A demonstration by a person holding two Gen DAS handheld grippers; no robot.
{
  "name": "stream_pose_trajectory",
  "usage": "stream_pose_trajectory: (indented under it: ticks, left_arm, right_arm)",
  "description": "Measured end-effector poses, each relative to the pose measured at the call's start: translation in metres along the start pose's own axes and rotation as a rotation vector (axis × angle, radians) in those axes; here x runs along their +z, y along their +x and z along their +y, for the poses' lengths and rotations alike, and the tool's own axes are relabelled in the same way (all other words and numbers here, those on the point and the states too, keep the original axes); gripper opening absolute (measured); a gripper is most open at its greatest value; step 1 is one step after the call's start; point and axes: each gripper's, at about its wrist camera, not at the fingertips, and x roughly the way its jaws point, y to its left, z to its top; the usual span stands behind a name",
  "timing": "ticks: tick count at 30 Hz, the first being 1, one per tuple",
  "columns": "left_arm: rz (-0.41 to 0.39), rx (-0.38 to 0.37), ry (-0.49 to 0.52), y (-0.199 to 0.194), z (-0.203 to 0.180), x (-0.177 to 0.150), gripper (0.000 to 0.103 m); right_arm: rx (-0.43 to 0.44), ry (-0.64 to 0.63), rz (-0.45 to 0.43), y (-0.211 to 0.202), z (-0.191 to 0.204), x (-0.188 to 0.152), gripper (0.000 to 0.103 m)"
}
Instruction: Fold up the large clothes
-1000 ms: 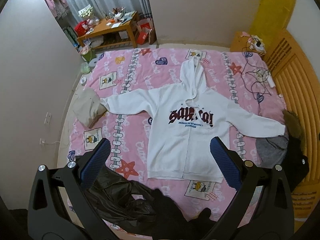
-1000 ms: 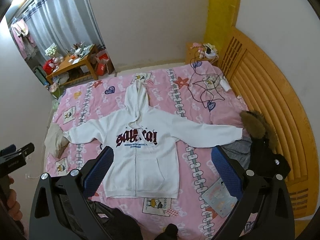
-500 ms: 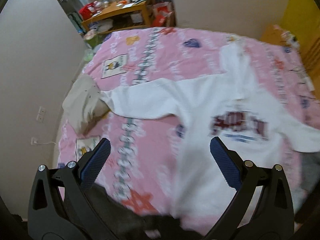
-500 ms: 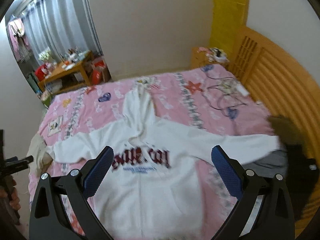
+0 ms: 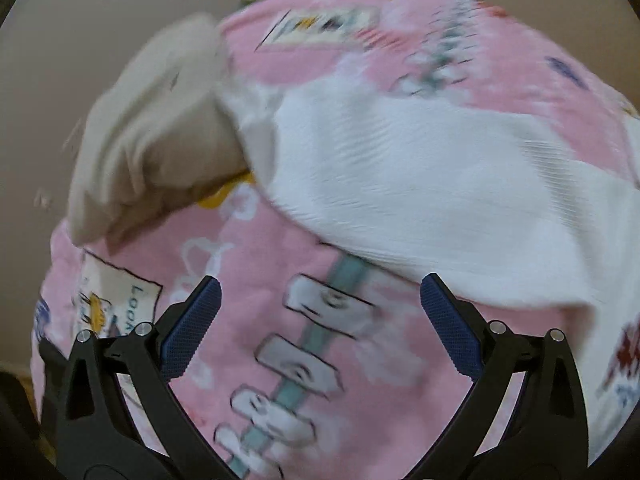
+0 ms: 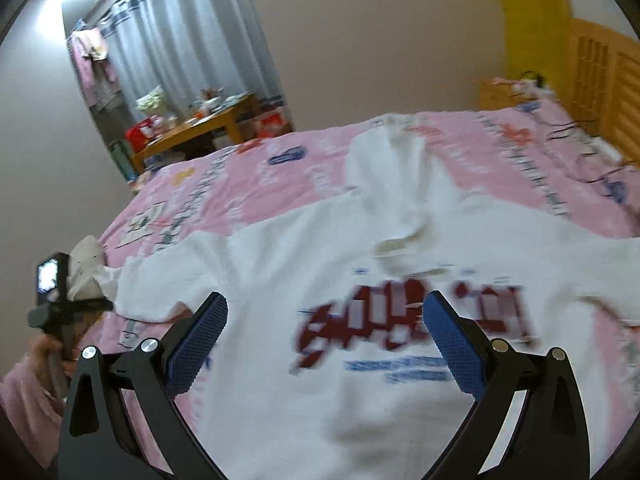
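Left wrist view: my left gripper (image 5: 318, 312) has its two blue-padded jaws spread wide, nothing between them. It hangs low over the pink patterned bedspread (image 5: 224, 364), directly above a printed strip of white blocks. Just ahead of the right jaw lies the lower edge of the sleeve (image 5: 420, 184) of the white zip-front hooded sweatshirt. The cuff end of that sleeve touches a crumpled beige cloth (image 5: 152, 136) near the bed's left edge. The frame is motion-blurred, so I cannot tell whether the cuff lies on or under that cloth.

Right wrist view: my right gripper (image 6: 324, 328) is likewise spread and empty. It hovers over the chest of the white hooded sweatshirt (image 6: 304, 248), with the dark red lettering (image 6: 412, 316) beyond the jaws. The garment lies flat, front up, mid-bed, hood towards the far edge, sleeves out to the left and right edges. The left gripper body and the hand (image 6: 44, 350) holding it show at the bed's left edge, beside the sleeve end.

Hazards, as I judge them:
1. Closing the left jaws here would pinch bedspread along with, or instead of, the sleeve, because the jaws sit over bare cover.
2. Lifting the cuff may drag the beige cloth along, since the two touch.
3. Gripping only the top layer of the chest would open the zip front and skew the fold.
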Motion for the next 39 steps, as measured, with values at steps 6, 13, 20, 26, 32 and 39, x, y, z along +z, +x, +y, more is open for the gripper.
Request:
stream_pose_trajectory:
  ticks: [6,13,20,26,32,39]
  left_arm:
    - [0.033,0.03,-0.086,0.057,0.035,0.026,0.097]
    - [0.057,-0.064,-0.099,0.098,0.037,0.057,0.074]
    - [0.031,-0.044,-0.032,0.094,0.024,0.068,0.011]
    - [-0.043,-0.124,-0.092,0.066,0.03,0.074,0.006]
    - [-0.116,-0.212,-0.13,0.03,0.033,0.073,0.006]
    - [-0.188,-0.27,-0.125,-0.013,0.018,0.076,0.006]
  right_arm:
    - [0.091,-0.042,0.186,0.111,0.085,0.014,0.095]
    - [0.167,-0.066,0.201,0.162,0.122,0.012,0.095]
    - [0.225,-0.173,0.394,0.237,0.125,-0.002,0.011]
    - [0.209,-0.101,0.417,0.247,0.098,-0.015,0.005]
    - [0.169,-0.019,0.364,0.218,0.075,-0.018,0.005]
    - [0.065,0.05,0.423,0.231,0.04,-0.034,0.007]
